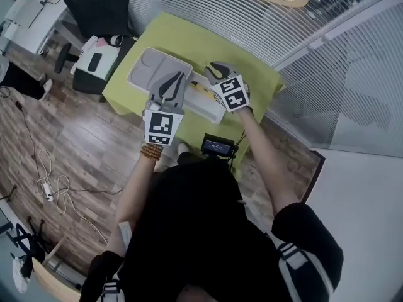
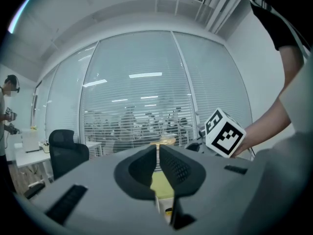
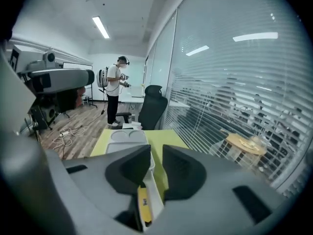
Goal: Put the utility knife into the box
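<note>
The yellow knife [image 3: 143, 206] lies inside the white box [image 3: 152, 196] at the lower centre of the right gripper view, so the placing looks done. The right gripper [image 3: 156, 153] hangs above it, jaws spread and empty, likely to keep clear. The left gripper [image 2: 158, 151] is pressed together on nothing, held level over the green counter [image 1: 182, 39].

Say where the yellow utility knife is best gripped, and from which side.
Probably mid-handle on the utility knife, pinched across its narrow width, coming from above. It lies lengthwise in the narrow white box, whose walls block the sides.
</note>
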Available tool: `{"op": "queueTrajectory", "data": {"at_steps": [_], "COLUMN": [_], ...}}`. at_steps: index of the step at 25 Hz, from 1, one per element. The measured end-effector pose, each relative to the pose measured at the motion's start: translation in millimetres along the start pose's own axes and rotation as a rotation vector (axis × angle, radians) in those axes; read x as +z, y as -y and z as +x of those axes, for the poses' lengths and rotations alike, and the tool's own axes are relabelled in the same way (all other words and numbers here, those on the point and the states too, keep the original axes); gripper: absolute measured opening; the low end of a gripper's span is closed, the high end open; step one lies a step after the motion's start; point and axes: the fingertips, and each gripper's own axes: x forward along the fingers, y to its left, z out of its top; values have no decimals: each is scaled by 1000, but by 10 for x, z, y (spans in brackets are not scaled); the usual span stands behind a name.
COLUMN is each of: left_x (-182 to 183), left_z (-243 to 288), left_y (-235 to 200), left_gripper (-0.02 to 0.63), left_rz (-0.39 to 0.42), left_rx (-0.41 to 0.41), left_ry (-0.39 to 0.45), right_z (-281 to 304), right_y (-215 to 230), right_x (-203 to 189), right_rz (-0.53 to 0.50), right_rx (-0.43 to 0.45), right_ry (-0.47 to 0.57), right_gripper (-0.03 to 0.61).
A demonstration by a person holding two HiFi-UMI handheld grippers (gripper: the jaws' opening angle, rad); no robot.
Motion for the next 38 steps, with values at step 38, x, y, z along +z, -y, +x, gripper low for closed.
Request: {"op": "queueTrajectory", "data": {"at_steps": [38], "left_x": [315], "left_z": [-83], "left_y": [-94], "left_gripper": [26], "left_rz": [-24], "left_rx": [11], "left_ry": [102], "right_z": [-1458], "right_y": [-363], "right_x": [1018], "right_rz": [50], "right_rx": [-311], "right_ry": [578], "right_gripper": [32]}}
